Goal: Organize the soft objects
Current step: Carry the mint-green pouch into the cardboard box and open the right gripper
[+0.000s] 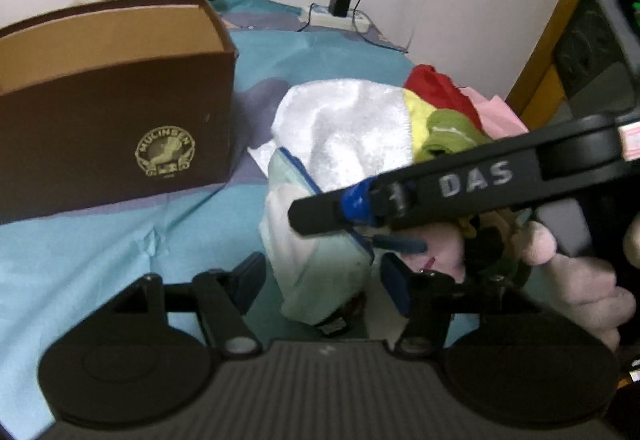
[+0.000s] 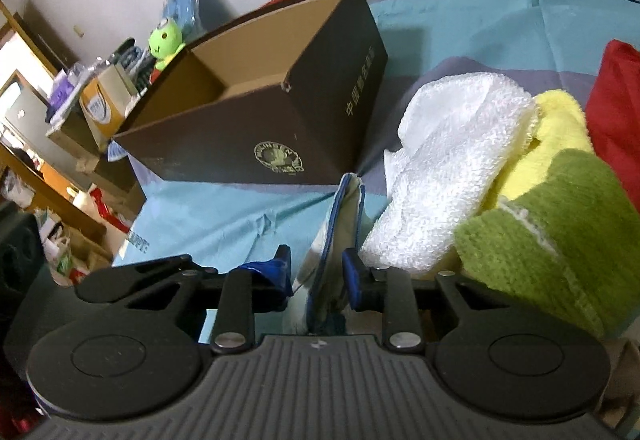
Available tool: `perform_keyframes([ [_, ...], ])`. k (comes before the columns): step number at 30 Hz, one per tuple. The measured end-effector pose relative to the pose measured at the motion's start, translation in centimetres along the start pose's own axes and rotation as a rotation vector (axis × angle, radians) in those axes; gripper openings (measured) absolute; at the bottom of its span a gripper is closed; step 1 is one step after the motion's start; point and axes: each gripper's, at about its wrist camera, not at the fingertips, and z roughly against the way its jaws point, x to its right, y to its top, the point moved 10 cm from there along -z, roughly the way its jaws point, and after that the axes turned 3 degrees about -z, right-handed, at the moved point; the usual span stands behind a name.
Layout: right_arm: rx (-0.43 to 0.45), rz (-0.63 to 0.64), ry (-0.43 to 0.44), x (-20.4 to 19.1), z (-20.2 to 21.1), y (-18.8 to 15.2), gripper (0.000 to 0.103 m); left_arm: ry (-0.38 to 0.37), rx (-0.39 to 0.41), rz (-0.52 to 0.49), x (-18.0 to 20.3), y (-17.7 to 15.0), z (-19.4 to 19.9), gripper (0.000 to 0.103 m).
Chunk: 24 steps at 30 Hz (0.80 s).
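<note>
Right hand-held gripper [image 2: 316,278] pinches the blue-trimmed pouch [image 2: 340,224], near centre on the bed [image 2: 208,215]. Left hand-held gripper [image 1: 320,280] straddles the same pouch, jaws half-wide; contact unclear. Towel pile [image 2: 452,163] lies right of the pouch, brown box [image 2: 248,127] far left, open.

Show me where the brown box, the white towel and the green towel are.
brown box [image 1: 120,127]: left wrist view, on its front wall above the gold emblem.
white towel [image 2: 448,159]: right wrist view, middle of its fluffy top.
green towel [image 2: 560,236]: right wrist view, middle of its upper face.
</note>
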Motion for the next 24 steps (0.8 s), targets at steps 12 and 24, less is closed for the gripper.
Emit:
perform_keyframes([
  [12,-0.002,-0.057,-0.049,0.0,-1.1,0.6,0.000,-0.244,-0.015,-0.105,-0.9,1.6,0.0,0.025],
  [24,0.227,-0.141,0.015,-6.0,3.5,6.2,0.000,-0.368,0.235,-0.238,-3.8,10.2,9.5,0.025],
])
